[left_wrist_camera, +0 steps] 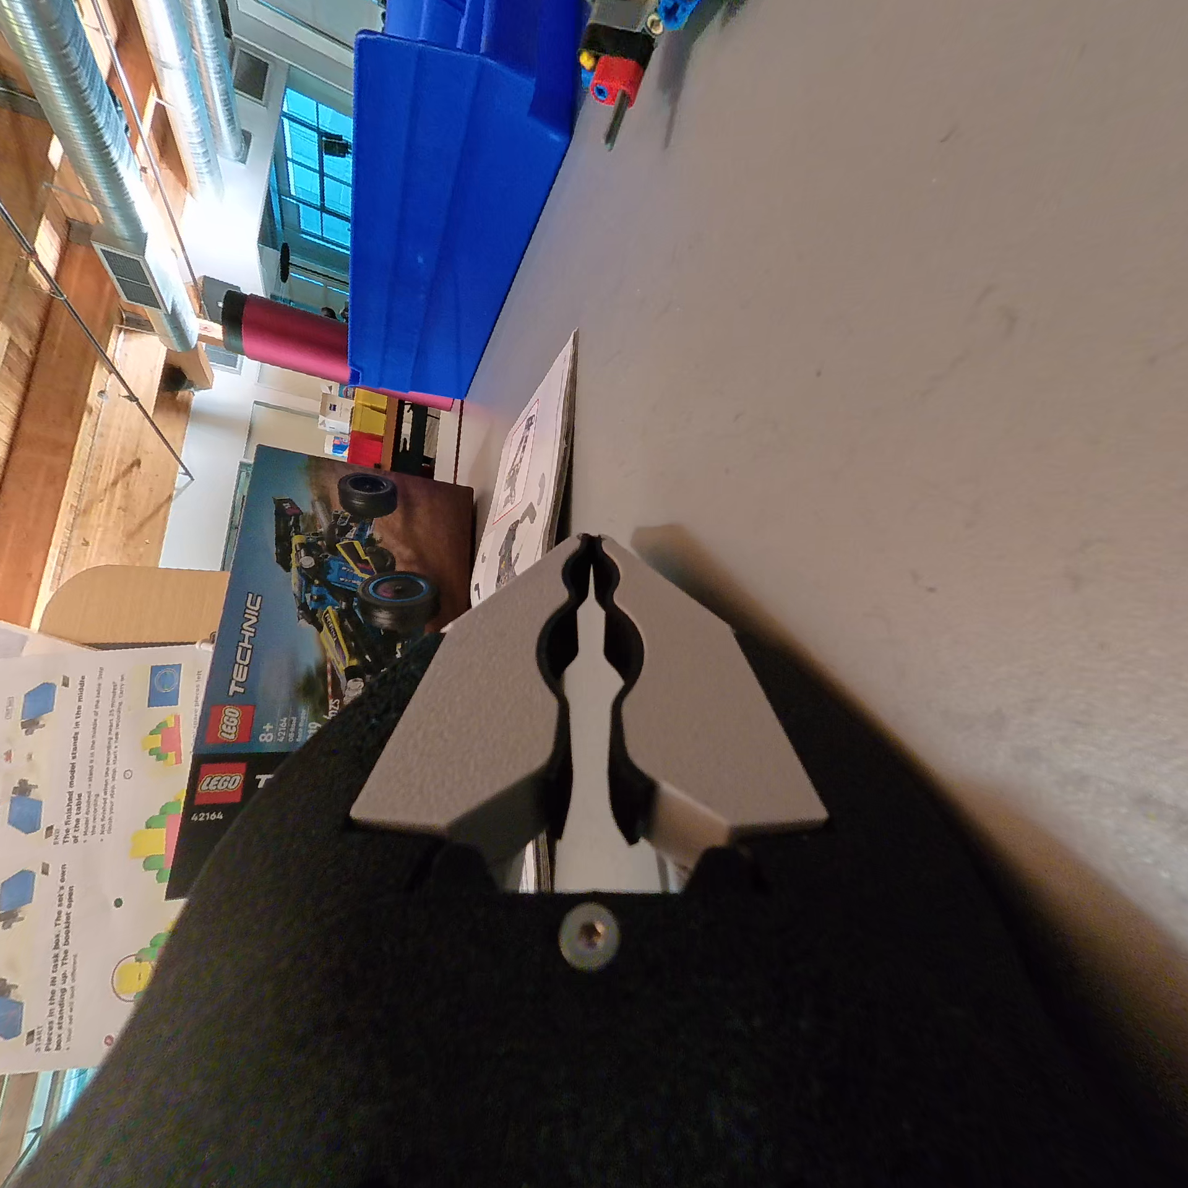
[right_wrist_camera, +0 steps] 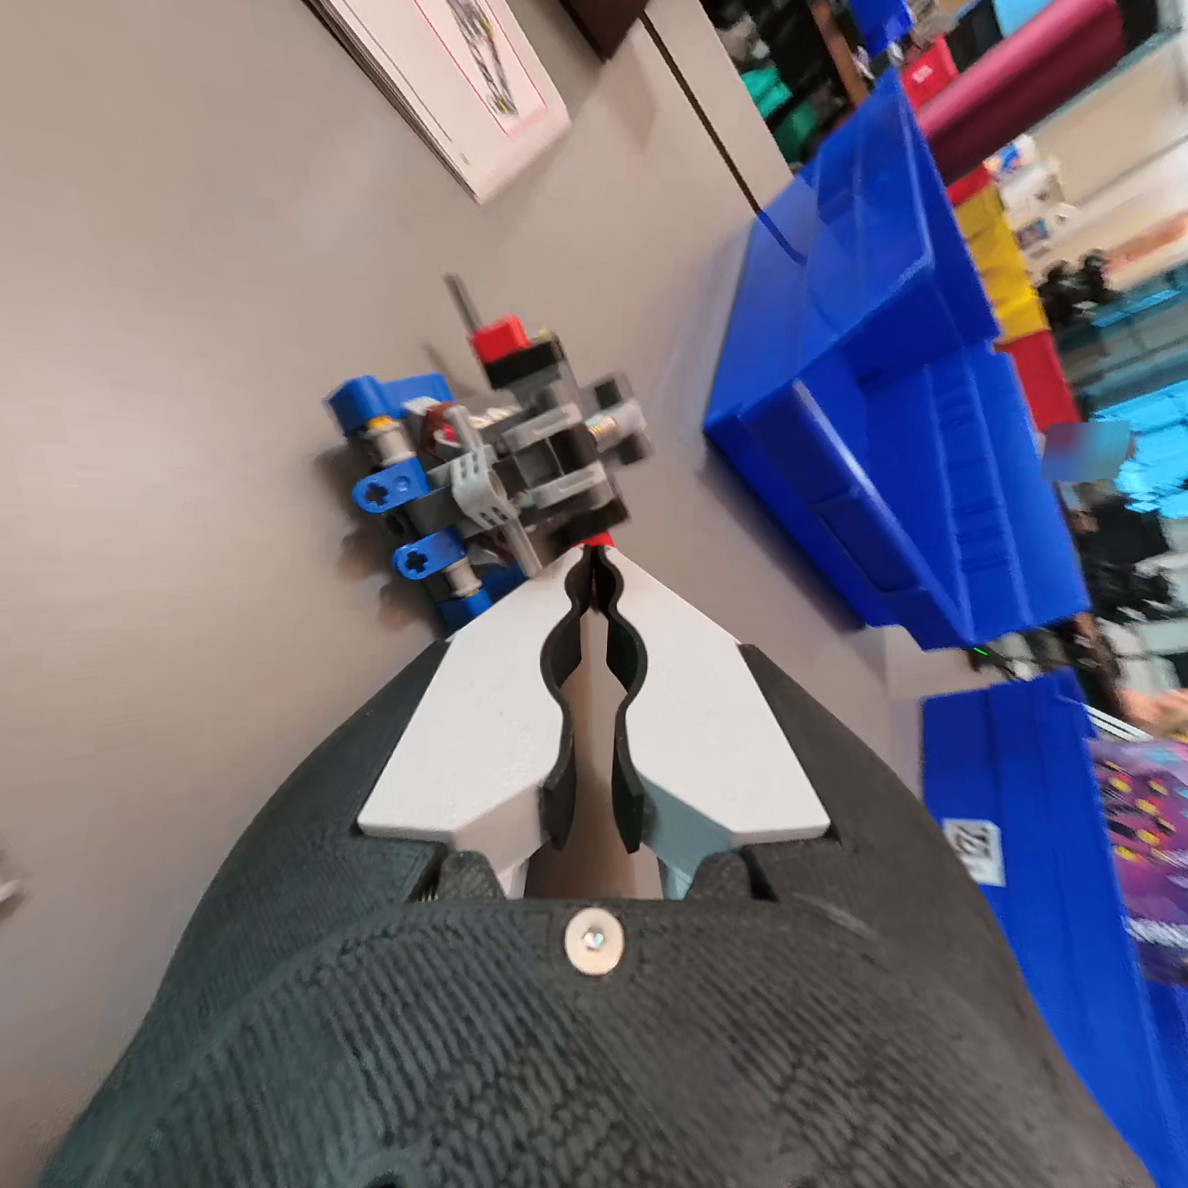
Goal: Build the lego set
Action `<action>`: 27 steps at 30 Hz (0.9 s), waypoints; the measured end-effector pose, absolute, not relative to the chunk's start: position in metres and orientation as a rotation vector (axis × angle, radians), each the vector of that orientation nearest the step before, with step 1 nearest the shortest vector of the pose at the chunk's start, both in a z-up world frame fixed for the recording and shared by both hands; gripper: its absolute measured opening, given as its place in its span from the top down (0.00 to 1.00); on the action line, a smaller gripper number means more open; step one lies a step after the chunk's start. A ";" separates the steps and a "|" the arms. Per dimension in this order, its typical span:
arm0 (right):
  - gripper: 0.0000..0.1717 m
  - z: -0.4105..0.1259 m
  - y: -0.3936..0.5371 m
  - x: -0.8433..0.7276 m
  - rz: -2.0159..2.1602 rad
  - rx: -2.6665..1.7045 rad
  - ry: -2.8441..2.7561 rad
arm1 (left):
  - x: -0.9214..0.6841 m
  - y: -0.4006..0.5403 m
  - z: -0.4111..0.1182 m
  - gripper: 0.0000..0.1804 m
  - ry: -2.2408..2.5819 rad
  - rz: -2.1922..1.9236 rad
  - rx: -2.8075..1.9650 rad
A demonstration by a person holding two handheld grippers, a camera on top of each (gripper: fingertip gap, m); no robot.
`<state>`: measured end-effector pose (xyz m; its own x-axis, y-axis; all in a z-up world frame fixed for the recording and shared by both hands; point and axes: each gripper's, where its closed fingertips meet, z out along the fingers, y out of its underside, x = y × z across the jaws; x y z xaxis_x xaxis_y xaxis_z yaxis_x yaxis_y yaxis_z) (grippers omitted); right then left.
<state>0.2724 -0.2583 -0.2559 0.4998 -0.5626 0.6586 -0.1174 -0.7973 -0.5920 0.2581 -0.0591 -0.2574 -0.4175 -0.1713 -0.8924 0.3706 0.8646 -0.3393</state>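
Note:
My left gripper (left_wrist_camera: 590, 539) is shut, its pads meeting at the tips above the grey table (left_wrist_camera: 868, 386), next to an open instruction booklet (left_wrist_camera: 533, 476). A small brick model of grey, black, blue and red parts (right_wrist_camera: 501, 463) lies on the table (right_wrist_camera: 161, 321). My right gripper (right_wrist_camera: 594, 549) is shut, with its tips right at the model's near red end (right_wrist_camera: 601, 539). I cannot tell whether they touch it. The model's far end, with a thin axle, shows at the top of the left wrist view (left_wrist_camera: 614, 64).
A blue bin (right_wrist_camera: 900, 418) stands right of the model and shows in the left wrist view (left_wrist_camera: 443, 212). Another blue bin (right_wrist_camera: 1028, 900) is nearer right. The booklet (right_wrist_camera: 463, 83) lies beyond the model. A toy set box (left_wrist_camera: 341, 578), a printed sheet (left_wrist_camera: 83, 836) and a pink bottle (left_wrist_camera: 289, 334) stand behind. There is about 20 centimeters between the tips of the two grippers.

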 end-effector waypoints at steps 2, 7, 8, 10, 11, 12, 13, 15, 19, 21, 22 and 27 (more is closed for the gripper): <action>1.00 -0.256 -0.248 0.266 -1.161 -2.269 0.527 | 0.258 -0.059 -0.257 1.00 1.912 -0.603 0.149; 1.00 -0.255 -0.244 0.258 -1.079 -2.312 0.482 | 0.258 -0.059 -0.257 1.00 1.911 -0.602 0.149; 0.99 -0.253 -0.240 0.255 -1.040 -2.303 0.466 | 0.258 -0.059 -0.257 1.00 1.911 -0.602 0.149; 0.99 -0.250 -0.229 0.247 -0.917 -2.253 0.457 | 0.258 -0.059 -0.257 1.00 1.911 -0.600 0.149; 0.99 -0.249 -0.225 0.245 -0.865 -2.230 0.470 | 0.258 -0.059 -0.257 1.00 1.911 -0.601 0.150; 0.99 -0.249 -0.224 0.245 -0.843 -2.214 0.494 | 0.258 -0.060 -0.257 1.00 1.911 -0.603 0.152; 0.99 -0.250 -0.222 0.246 -0.833 -2.205 0.499 | 0.258 -0.060 -0.257 1.00 1.912 -0.602 0.153; 0.98 -0.250 -0.216 0.243 -0.813 -2.198 0.471 | 0.259 -0.060 -0.257 1.00 1.911 -0.600 0.152; 0.97 -0.248 -0.221 0.242 -0.829 -2.235 0.468 | 0.259 -0.060 -0.257 1.00 1.914 -0.594 0.146; 0.98 -0.240 -0.226 0.242 -0.852 -2.212 0.481 | 0.259 -0.059 -0.258 1.00 1.917 -0.589 0.146; 0.99 -0.237 -0.229 0.242 -0.861 -2.202 0.486 | 0.259 -0.059 -0.258 1.00 1.917 -0.585 0.147; 0.98 -0.230 -0.226 0.237 -0.808 -2.173 0.501 | 0.259 -0.060 -0.258 1.00 1.918 -0.584 0.148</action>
